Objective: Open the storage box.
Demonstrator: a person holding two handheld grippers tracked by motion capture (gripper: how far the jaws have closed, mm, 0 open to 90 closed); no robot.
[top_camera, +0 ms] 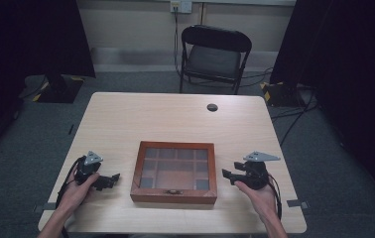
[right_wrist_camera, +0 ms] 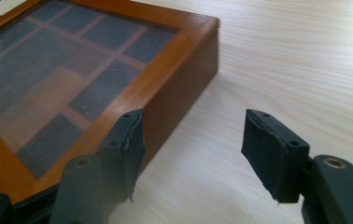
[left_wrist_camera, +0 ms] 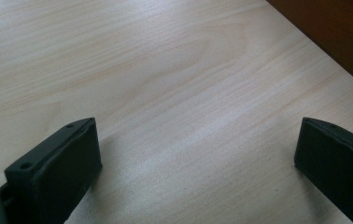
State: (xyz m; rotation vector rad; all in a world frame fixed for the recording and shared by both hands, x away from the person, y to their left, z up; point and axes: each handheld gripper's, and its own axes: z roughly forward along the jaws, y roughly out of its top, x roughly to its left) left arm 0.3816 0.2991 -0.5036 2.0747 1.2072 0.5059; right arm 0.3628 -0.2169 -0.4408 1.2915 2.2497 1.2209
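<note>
The worktop (top_camera: 126, 114) is pale wood, and the biggest thing on it is the wooden box (top_camera: 174, 172), a shallow case with a glass-paned lid over a grid of compartments and a small metal clasp (top_camera: 173, 191) on the wall facing the person. It lies between the two grippers, touching neither.

The right gripper (right_wrist_camera: 193, 154) has its jaws apart with nothing between them but bare worktop. Seen along those jaws, the box's near corner sits just ahead and to the left, its side wall running away behind the left jaw. The left gripper (left_wrist_camera: 193, 158) also has its jaws standing wide over bare wood, and the box's dark wall crosses the upper right corner beyond the right jaw, apart from it.

The step in hand looks like getting a hold on the box, most likely to open the lid. To do that well, I judge the left gripper should come in flat against its side of the box and steady the base, so the case does not slide. The right jaws should line up square with the lid's wooden rim, not the glass, with one jaw above and one below the edge. The clasp probably has to be released first; tugging the lid against it could drag the whole box.
</note>
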